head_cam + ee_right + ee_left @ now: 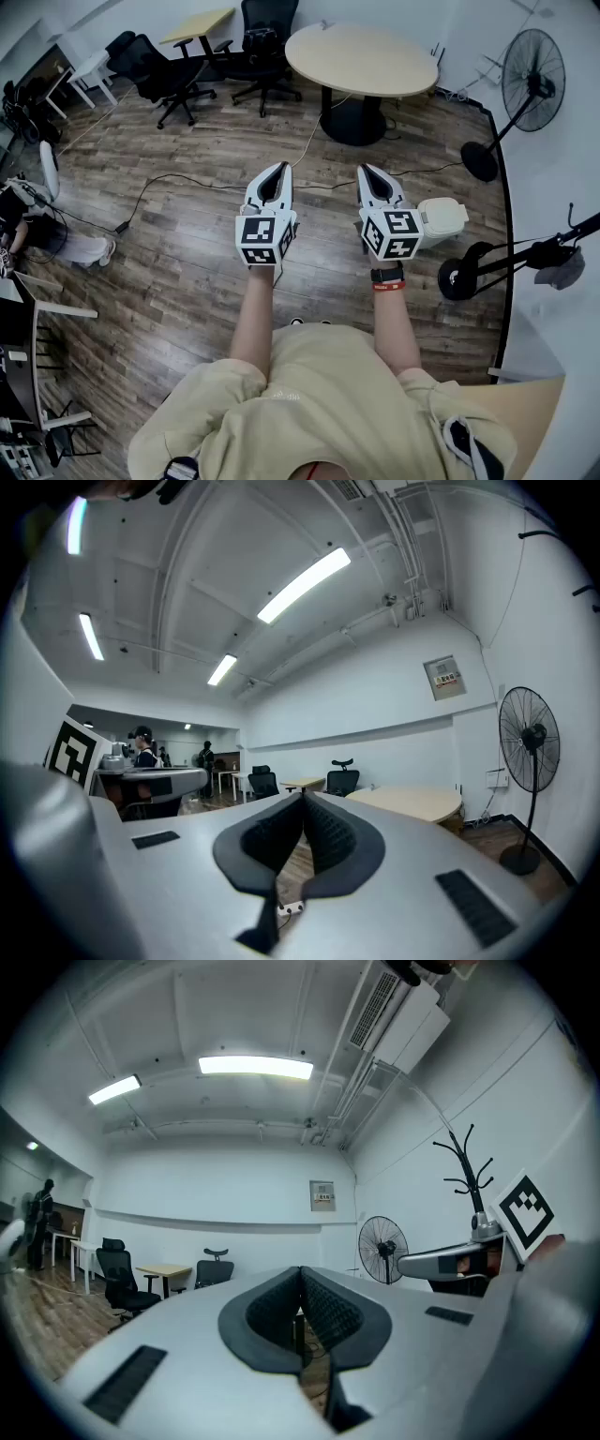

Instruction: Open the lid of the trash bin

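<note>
A small white trash bin (441, 221) with its lid down stands on the wood floor, just right of my right gripper (367, 171) in the head view. Both grippers are held up at chest height, side by side, pointing across the room. My left gripper (275, 169) is shut with its tips meeting and nothing between them. The right one is shut and empty too. In the left gripper view the left gripper (300, 1272) faces chairs and a fan; the right gripper (302, 799) in the right gripper view faces the round table. Neither gripper view shows the bin.
A round table (364, 58) on a black pedestal stands ahead. A standing fan (532, 82) is at the far right, with a black stand base (461, 275) near the bin. Office chairs (161, 77) and a cable (187, 181) across the floor lie to the left.
</note>
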Demonstrator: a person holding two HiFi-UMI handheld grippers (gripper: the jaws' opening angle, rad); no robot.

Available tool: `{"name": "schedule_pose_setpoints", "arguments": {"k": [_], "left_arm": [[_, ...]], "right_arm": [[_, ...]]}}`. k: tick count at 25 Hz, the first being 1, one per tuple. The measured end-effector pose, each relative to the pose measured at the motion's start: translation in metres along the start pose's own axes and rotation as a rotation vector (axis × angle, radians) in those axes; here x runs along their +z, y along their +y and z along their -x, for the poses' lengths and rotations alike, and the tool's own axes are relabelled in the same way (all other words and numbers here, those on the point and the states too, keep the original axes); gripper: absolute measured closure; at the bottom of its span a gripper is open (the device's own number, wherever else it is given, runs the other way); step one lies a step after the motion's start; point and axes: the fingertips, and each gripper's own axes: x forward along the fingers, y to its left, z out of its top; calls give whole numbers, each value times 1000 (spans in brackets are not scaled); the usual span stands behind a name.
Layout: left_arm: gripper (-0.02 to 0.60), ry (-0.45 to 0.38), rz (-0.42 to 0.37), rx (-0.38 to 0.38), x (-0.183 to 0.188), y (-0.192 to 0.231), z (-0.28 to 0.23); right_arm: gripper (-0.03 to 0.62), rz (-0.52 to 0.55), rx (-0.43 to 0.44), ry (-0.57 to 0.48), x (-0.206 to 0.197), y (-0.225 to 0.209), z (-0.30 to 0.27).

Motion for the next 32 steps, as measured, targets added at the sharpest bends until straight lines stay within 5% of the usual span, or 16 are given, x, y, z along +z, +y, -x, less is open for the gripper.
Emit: {"name": "schedule_pose_setpoints", "arguments": {"k": [15, 26, 32], "left_arm": [[558, 31, 31, -3, -29, -26, -25], [558, 30, 53, -84, -43, 24, -152], [558, 38, 65, -199, -40, 28, -224]], "right_arm": [[577, -62, 24, 28, -36, -30, -11], [577, -92, -8, 35, -34, -70, -121], [577, -119, -107, 41, -28, -112, -161]]}}
